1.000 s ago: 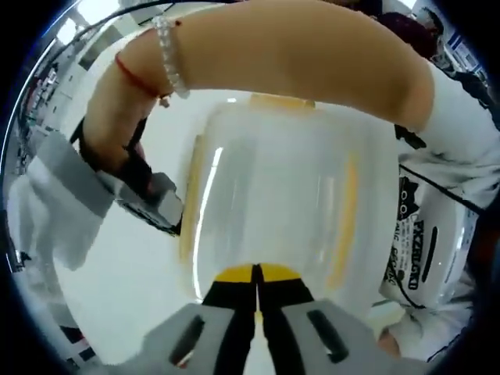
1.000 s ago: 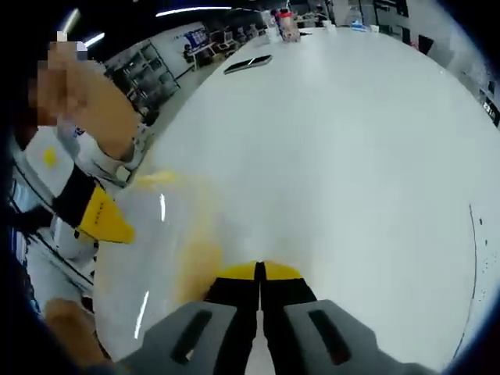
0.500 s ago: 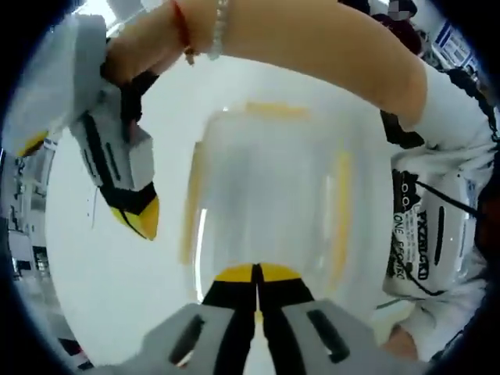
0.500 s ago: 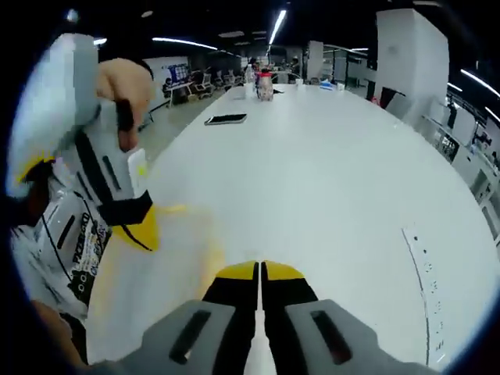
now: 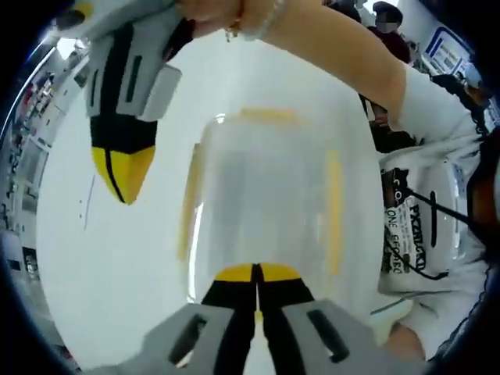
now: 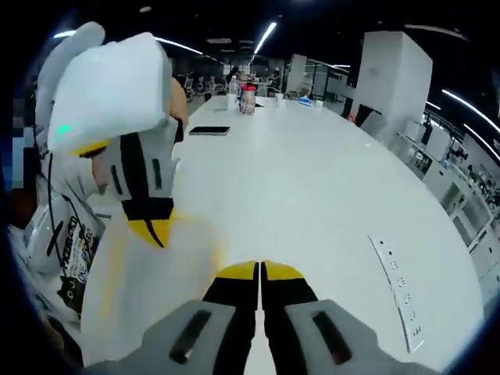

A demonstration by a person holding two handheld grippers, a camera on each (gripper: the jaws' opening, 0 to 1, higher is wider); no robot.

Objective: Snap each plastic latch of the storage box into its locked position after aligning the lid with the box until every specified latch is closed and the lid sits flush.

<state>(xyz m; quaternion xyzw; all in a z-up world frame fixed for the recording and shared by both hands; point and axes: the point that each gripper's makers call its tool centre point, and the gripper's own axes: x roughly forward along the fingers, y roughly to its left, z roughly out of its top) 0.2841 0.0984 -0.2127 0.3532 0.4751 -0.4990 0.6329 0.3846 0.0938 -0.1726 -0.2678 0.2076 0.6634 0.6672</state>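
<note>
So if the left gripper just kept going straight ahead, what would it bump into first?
Probably the clear storage box: the left gripper, jaws shut, points straight at its lid, already very close or touching.

Left gripper view: close above storage box point(image 5: 262, 219), looking down across table point(image 5: 117, 258). Right gripper view: low beside box, facing along table. Shared: box, table.

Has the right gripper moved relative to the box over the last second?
Yes. In the left gripper view the right gripper has swung up and off the box, now over the bare table.
</note>
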